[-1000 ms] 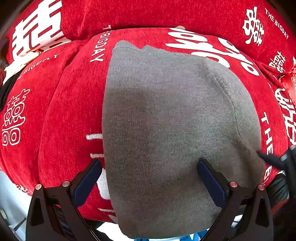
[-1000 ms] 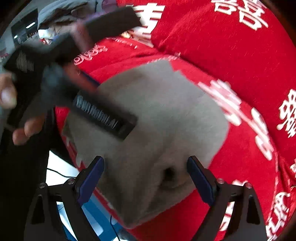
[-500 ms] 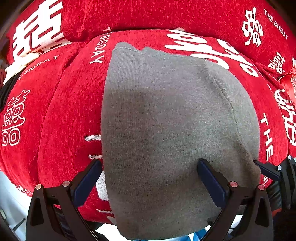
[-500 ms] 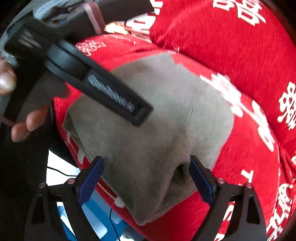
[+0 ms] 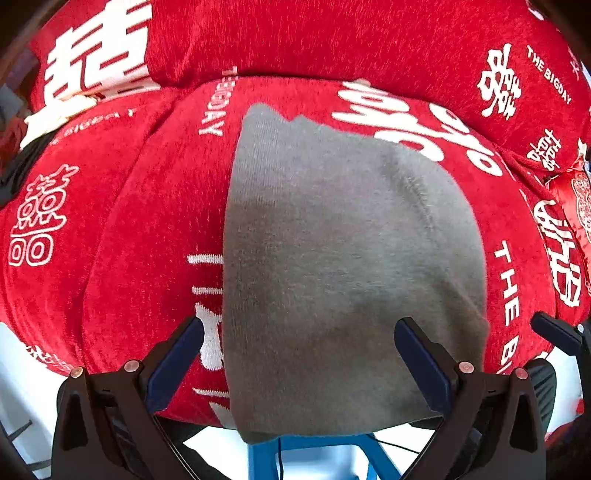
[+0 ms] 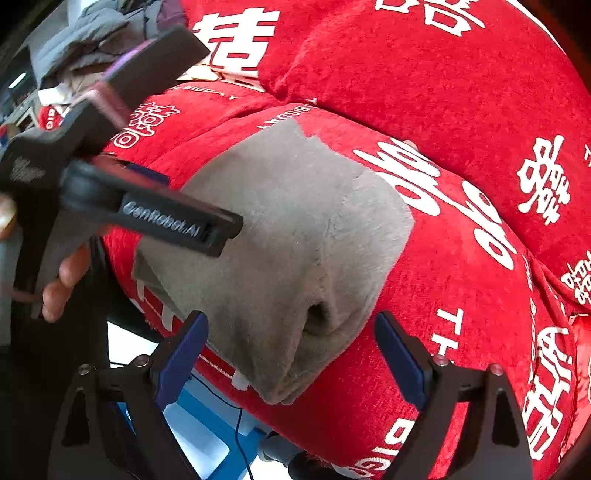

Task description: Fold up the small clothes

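- Lay folded on the seat of a red plush sofa cover with white lettering (image 5: 155, 206): a small grey knitted garment (image 5: 332, 266), its near end hanging over the cushion's front edge; seen also from the right wrist view (image 6: 295, 229), with a soft crease and a dark hollow fold at the near right corner of the grey garment.
- Hovered over the near end of the grey garment: left gripper (image 5: 299, 347), jaws spread wide and released; blue-padded fingertips (image 5: 413, 343) above the cloth, one just off its left edge over the red cover, the other over its right part; nothing between them.
- Appeared from the right wrist view as a black body with pale lettering (image 6: 140, 199), to the left of and above the grey garment, held by a hand (image 6: 62, 280) with fingers curled round the handle.
- Hung near the grey garment's front right corner: right gripper (image 6: 291, 339), jaws likewise released and wide apart; one blue pad (image 6: 184, 347) over the draped front edge, the other over the red cover just right of the garment; gripped nothing.
- Stood behind the grey garment: a red back cushion (image 6: 424, 81) with large white characters.
- Showed below the garment's hanging end: a blue frame (image 5: 314, 454) over a pale floor, with a thin dark cable.
- Sat far left beyond the garment: a heap of grey cloth (image 6: 81, 33), blurred.
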`<state>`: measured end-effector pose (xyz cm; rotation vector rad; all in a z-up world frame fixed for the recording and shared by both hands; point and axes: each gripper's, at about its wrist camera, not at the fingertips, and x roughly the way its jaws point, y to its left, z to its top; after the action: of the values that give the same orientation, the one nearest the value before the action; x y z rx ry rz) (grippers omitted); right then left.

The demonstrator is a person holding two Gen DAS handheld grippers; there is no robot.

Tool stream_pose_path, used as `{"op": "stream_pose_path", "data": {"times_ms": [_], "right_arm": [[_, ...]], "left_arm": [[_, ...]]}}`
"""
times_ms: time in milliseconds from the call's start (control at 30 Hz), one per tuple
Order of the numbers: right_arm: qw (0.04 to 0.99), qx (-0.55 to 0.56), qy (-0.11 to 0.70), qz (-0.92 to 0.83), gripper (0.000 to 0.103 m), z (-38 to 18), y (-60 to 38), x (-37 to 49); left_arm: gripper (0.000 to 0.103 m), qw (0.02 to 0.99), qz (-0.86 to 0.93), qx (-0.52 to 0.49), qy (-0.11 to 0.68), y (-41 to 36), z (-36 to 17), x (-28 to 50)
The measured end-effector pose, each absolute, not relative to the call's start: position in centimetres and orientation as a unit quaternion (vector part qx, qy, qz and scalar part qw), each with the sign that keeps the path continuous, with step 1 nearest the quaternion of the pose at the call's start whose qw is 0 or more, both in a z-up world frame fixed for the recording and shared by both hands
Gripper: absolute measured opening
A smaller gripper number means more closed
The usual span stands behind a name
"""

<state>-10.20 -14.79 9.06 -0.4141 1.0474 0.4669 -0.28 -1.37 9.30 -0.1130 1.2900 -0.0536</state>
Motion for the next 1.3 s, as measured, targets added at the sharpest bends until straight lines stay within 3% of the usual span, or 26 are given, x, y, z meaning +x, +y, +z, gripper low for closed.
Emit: {"op": "stream_pose_path", "data": {"times_ms": [667,1300], "right_arm": [[0.810,-0.181,0.531,0.174,0.093,8.5,-15.3,-9.4],[0.808,-0.186,0.532,0.171,0.093,8.5,-15.2,-9.4]], "left_arm": [[0.103,0.814,-0.017,0.002,0.581,-3.3,10.9,-2.1],[0.103,0.798,-0.031,-0.019,0.602,-3.1,10.2,-2.3]]}}
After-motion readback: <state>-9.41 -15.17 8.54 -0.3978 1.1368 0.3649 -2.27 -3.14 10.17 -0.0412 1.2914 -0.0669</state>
